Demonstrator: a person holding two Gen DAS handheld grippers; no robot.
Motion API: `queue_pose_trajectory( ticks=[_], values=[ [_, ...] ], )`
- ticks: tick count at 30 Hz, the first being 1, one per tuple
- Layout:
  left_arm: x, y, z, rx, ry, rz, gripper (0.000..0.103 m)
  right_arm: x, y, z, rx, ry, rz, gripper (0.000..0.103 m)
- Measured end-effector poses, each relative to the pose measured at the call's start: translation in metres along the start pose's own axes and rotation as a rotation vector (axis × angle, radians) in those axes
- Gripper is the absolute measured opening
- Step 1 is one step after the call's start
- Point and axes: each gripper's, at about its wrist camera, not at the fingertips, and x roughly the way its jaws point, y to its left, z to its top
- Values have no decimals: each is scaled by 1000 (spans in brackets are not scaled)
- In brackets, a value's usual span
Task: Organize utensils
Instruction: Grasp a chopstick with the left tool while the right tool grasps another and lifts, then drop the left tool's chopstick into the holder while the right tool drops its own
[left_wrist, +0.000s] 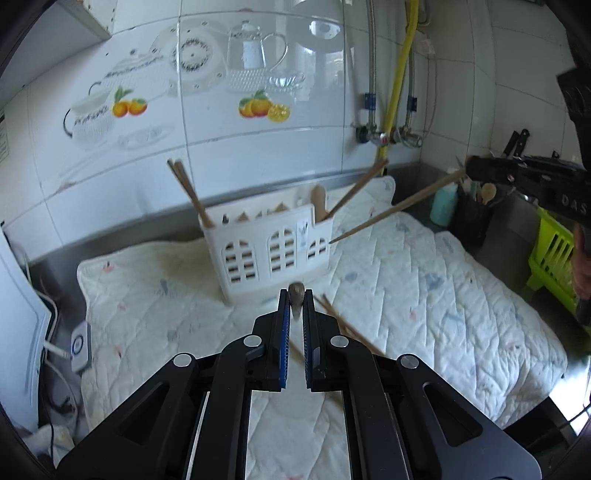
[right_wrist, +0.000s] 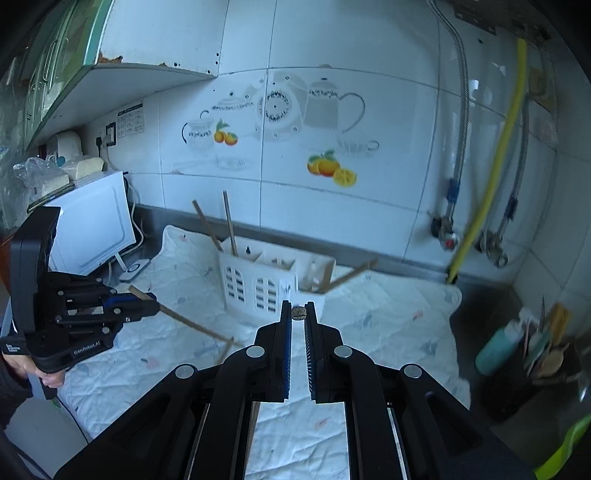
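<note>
A white slotted utensil caddy (left_wrist: 273, 247) (right_wrist: 266, 284) stands on the quilted mat (left_wrist: 424, 280) near the tiled wall. Its left slot holds two chopsticks (left_wrist: 188, 192); its right slot holds a wooden spoon (left_wrist: 318, 203) and a slanting chopstick (left_wrist: 358, 188). My left gripper (left_wrist: 296, 295) (right_wrist: 155, 306) is shut on a brown chopstick (right_wrist: 192, 323), raised above the mat in front of the caddy. To the right, my right gripper (right_wrist: 298, 308) (left_wrist: 471, 166) is shut on another chopstick (left_wrist: 391, 210), whose tip hangs by the caddy's right end. More chopsticks (left_wrist: 351, 330) lie on the mat beside my left fingers.
A white microwave (right_wrist: 92, 221) with cables stands at the mat's left end. At the right are a teal bottle (left_wrist: 443, 203), a black holder of utensils (left_wrist: 472, 221) and a green rack (left_wrist: 554, 258). Pipes and valves (left_wrist: 384, 138) run down the wall. A hand (right_wrist: 48, 373) holds the left gripper.
</note>
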Motion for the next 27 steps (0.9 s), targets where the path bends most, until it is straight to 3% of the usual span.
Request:
queue_pose_trajectory(
  ticks=[10, 20, 27],
  values=[
    [-27, 6, 77, 12, -163, 2, 5, 30, -28, 78, 20, 62, 23, 7],
    [-34, 26, 142, -20, -359, 116, 5, 86, -30, 84, -4, 196, 13, 7],
    [8, 50, 153, -82, -355, 175, 5, 104, -29, 83, -10, 232, 24, 7]
  ],
)
